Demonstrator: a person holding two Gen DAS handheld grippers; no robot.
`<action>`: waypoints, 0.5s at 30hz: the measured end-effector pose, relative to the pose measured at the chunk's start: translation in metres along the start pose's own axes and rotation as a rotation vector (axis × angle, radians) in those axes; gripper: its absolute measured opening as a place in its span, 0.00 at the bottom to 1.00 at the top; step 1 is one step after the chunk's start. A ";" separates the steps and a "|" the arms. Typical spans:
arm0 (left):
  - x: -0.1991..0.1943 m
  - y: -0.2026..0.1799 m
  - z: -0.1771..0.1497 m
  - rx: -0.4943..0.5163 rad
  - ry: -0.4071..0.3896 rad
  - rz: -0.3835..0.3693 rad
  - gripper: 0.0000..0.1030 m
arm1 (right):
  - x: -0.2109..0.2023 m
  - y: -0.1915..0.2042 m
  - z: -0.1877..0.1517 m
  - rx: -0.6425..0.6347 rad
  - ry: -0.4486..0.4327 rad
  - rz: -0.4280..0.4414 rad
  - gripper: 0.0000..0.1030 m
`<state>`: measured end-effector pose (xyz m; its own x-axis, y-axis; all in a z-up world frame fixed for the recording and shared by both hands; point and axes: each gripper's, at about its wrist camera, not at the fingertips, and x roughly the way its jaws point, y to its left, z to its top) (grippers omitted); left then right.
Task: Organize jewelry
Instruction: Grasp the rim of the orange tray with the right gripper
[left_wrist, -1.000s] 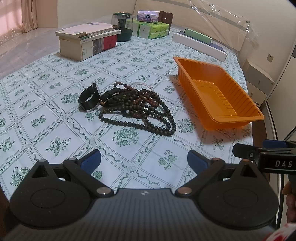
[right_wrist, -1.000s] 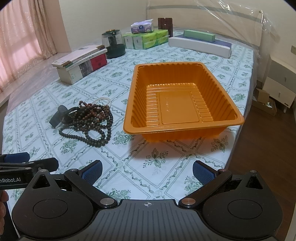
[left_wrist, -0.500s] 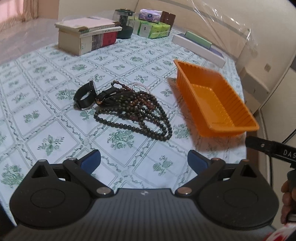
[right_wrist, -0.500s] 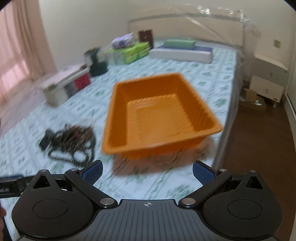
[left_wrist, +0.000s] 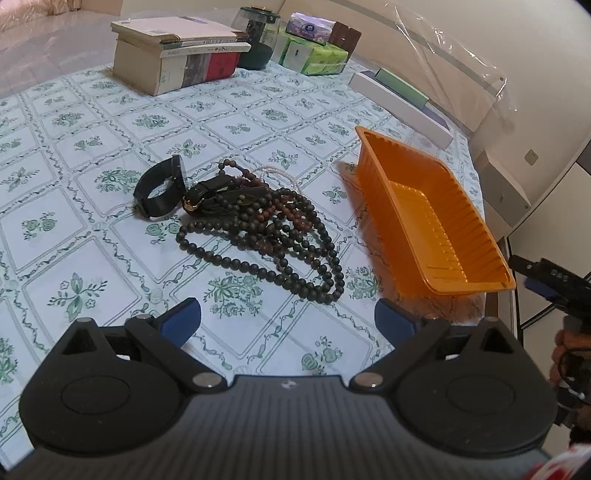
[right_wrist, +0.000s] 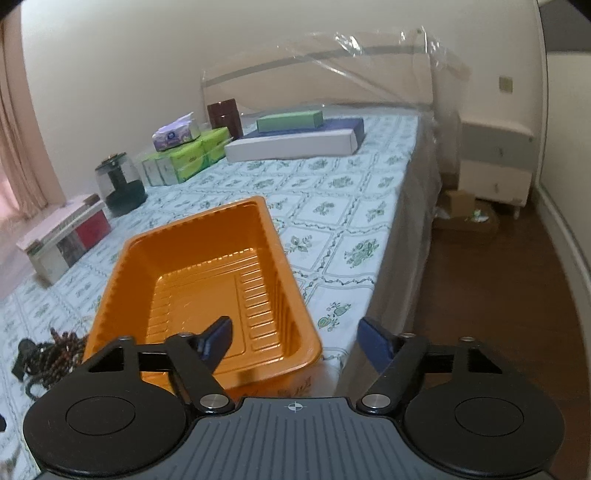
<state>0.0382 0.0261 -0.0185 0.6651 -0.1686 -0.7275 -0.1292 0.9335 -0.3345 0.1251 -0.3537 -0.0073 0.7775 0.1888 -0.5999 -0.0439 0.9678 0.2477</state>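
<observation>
A tangle of dark and reddish bead strands (left_wrist: 273, 229) lies on the patterned cloth with a black watch band (left_wrist: 160, 192) at its left end; it also shows at the lower left of the right wrist view (right_wrist: 55, 354). An empty orange tray (left_wrist: 428, 221) stands to the right of the beads, also in the right wrist view (right_wrist: 199, 280). My left gripper (left_wrist: 288, 321) is open and empty, a short way in front of the beads. My right gripper (right_wrist: 295, 339) is open and empty over the tray's near right corner, its left finger above the tray floor.
A stack of books (left_wrist: 177, 62), a dark glass jar (left_wrist: 258, 40), green tissue packs (left_wrist: 314, 51) and long flat boxes (left_wrist: 399, 96) stand along the far side. The bed edge (right_wrist: 391, 258) drops to a wooden floor on the right, with a nightstand (right_wrist: 495, 162) beyond.
My right gripper has swung right and forward to the tray's near corner and its jaws have narrowed somewhat. My left gripper has moved closer to the beads.
</observation>
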 end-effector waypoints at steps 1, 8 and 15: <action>0.002 0.000 0.001 0.000 0.000 -0.002 0.97 | 0.007 -0.004 0.000 0.009 0.006 0.012 0.59; 0.019 -0.005 0.003 0.030 0.024 0.015 0.97 | 0.048 -0.023 -0.005 0.058 0.074 0.063 0.35; 0.032 -0.005 0.000 0.049 0.059 0.037 0.97 | 0.061 -0.019 -0.007 0.080 0.092 0.084 0.18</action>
<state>0.0602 0.0159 -0.0395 0.6161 -0.1501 -0.7732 -0.1160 0.9537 -0.2776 0.1691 -0.3600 -0.0536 0.7121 0.2866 -0.6410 -0.0535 0.9324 0.3574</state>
